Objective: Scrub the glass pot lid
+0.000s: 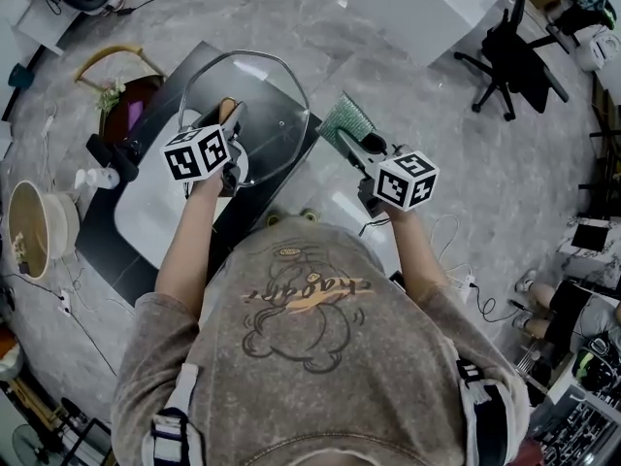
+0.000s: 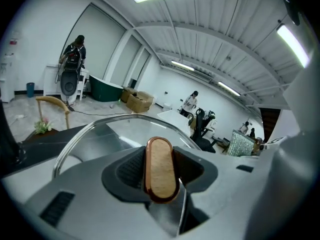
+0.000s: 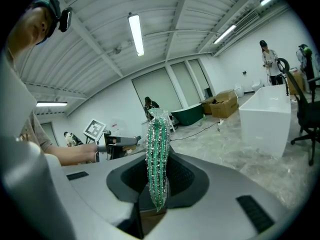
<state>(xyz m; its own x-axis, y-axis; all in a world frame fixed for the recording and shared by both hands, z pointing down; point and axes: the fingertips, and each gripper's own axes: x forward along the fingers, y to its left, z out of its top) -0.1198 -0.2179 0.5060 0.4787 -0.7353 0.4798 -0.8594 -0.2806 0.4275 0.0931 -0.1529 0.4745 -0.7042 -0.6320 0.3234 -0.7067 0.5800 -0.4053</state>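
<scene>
The glass pot lid [image 1: 267,100] has a steel rim and a flat wooden handle [image 1: 229,112]. My left gripper [image 1: 231,116] is shut on that handle and holds the lid tilted over a white basin [image 1: 146,212]. In the left gripper view the wooden handle [image 2: 161,170] sits clamped between the jaws, and the lid's rim [image 2: 100,124] arches behind it. My right gripper [image 1: 355,144] is shut on a green glittery scrubber [image 1: 346,118], held just right of the lid and apart from it. In the right gripper view the scrubber [image 3: 158,156] stands upright between the jaws.
The basin rests on a dark table [image 1: 102,236], with a white pump bottle [image 1: 97,177] at its left. A pale bowl [image 1: 34,229] sits further left, and a wooden chair [image 1: 112,58] behind. A black office chair [image 1: 509,56] and a white table [image 1: 437,8] stand at the far right.
</scene>
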